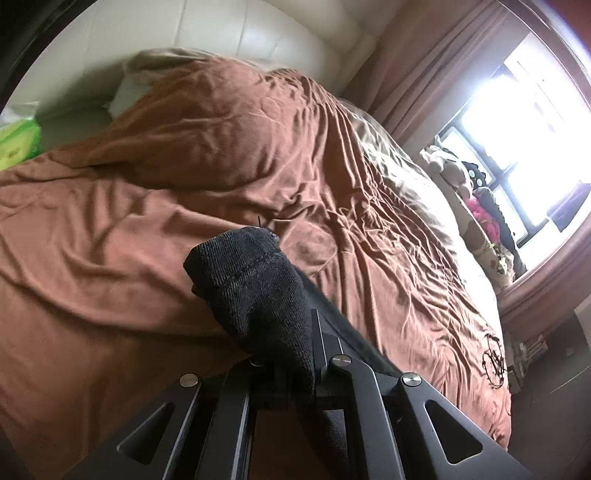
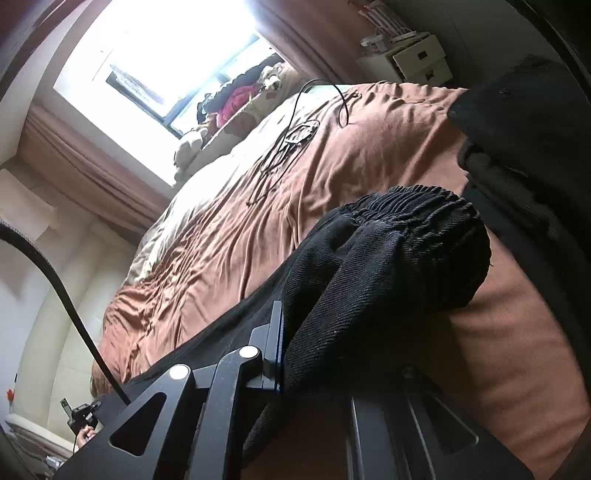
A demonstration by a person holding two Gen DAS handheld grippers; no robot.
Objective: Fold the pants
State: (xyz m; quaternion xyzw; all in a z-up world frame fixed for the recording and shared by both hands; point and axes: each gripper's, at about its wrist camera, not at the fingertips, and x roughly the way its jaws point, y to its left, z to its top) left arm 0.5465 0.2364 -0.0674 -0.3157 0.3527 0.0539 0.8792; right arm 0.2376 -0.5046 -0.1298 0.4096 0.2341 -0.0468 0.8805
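Observation:
The black pants (image 1: pixel 255 291) are held up over a bed with a rust-brown cover (image 1: pixel 147 192). My left gripper (image 1: pixel 288 354) is shut on a hemmed end of the pants, which bunches over and hides the fingertips. My right gripper (image 2: pixel 317 332) is shut on the gathered elastic waistband (image 2: pixel 406 236); the cloth drapes over the right finger and hides it. More black cloth (image 2: pixel 524 140) hangs at the upper right of the right wrist view. The brown cover (image 2: pixel 258 221) lies below.
A black cable (image 2: pixel 295 136) lies coiled on the bed cover. Soft toys and clothes (image 1: pixel 476 192) sit on the window sill. A cream padded headboard (image 1: pixel 221 33) stands at the far end. A green box (image 1: pixel 18 140) is at the left. A white drawer unit (image 2: pixel 417 55) stands by the bed.

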